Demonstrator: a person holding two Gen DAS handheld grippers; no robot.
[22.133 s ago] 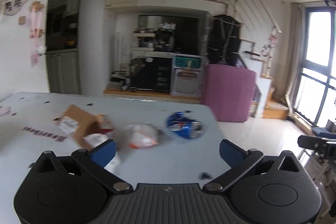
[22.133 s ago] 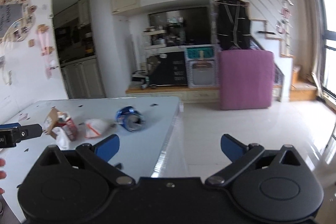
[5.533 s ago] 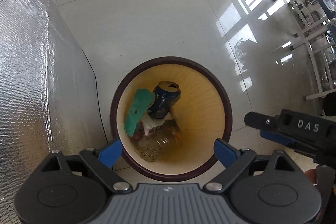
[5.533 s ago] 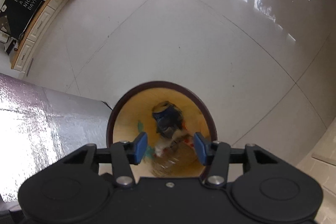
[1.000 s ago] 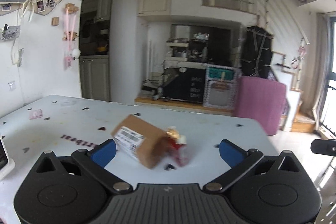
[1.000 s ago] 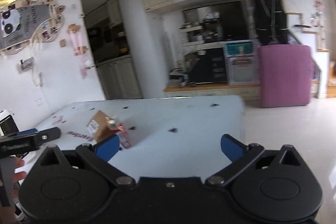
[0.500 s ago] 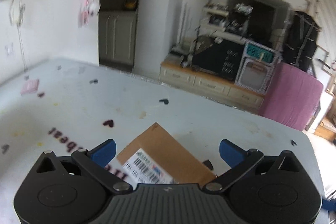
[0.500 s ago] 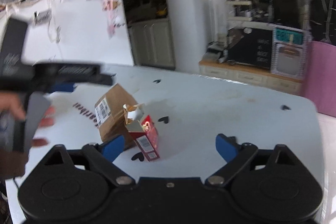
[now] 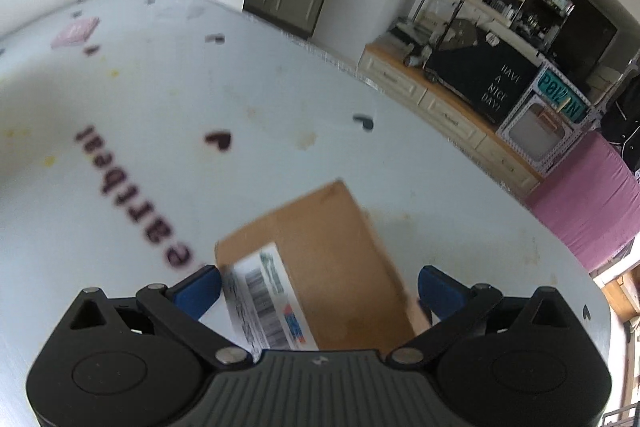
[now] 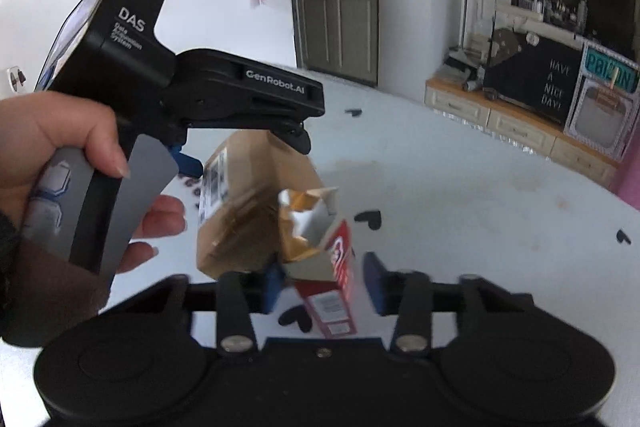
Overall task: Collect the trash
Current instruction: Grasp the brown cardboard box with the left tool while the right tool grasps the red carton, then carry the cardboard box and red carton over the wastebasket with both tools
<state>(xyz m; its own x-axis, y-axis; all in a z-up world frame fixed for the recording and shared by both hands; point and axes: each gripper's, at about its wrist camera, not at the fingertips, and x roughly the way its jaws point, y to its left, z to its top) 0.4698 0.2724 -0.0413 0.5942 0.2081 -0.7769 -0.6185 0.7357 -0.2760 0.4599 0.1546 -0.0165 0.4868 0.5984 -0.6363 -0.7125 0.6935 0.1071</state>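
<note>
1. Trash left on the pale tabletop (image 9: 280, 99) is two pieces: a brown cardboard box with a white barcode label (image 9: 320, 267) and, touching its right side, a small red-and-white paper carton with a torn-open top (image 10: 328, 267).
2. Seen from the right wrist, the cardboard box (image 10: 244, 211) stands tilted, with its label facing left and the carton leaning against its lower right corner.
3. The left tool (image 9: 318, 291) stands wide, pointing steeply down at the box; its two blue fingertips (image 9: 198, 289) flank the box's near end, and the pads do not press on it.
4. In the right wrist view the left tool (image 10: 244, 147) hangs directly above the box, its black body marked "DAS" and "GenRobot.AI", held by a person's left hand (image 10: 76, 155) wrapped around the grey grip.
5. The right tool (image 10: 322, 285) has just been closing to a narrow gap; the red carton sits between its blue fingertips (image 10: 374, 283). The left pad lies close against the carton, while a sliver of tabletop shows between the carton and the right pad, so no firm grip shows.
6. Black heart shapes (image 10: 370, 219) dot the tabletop just right of the carton, and dark lettering (image 9: 132, 199) runs across it left of the box.
7. Beyond the box, past the tabletop's far edge, stands a low cream cabinet with a black sign reading "HAVE A NICE DAY" (image 9: 500, 91); a pink block (image 9: 592, 195) is to the right of that.
</note>
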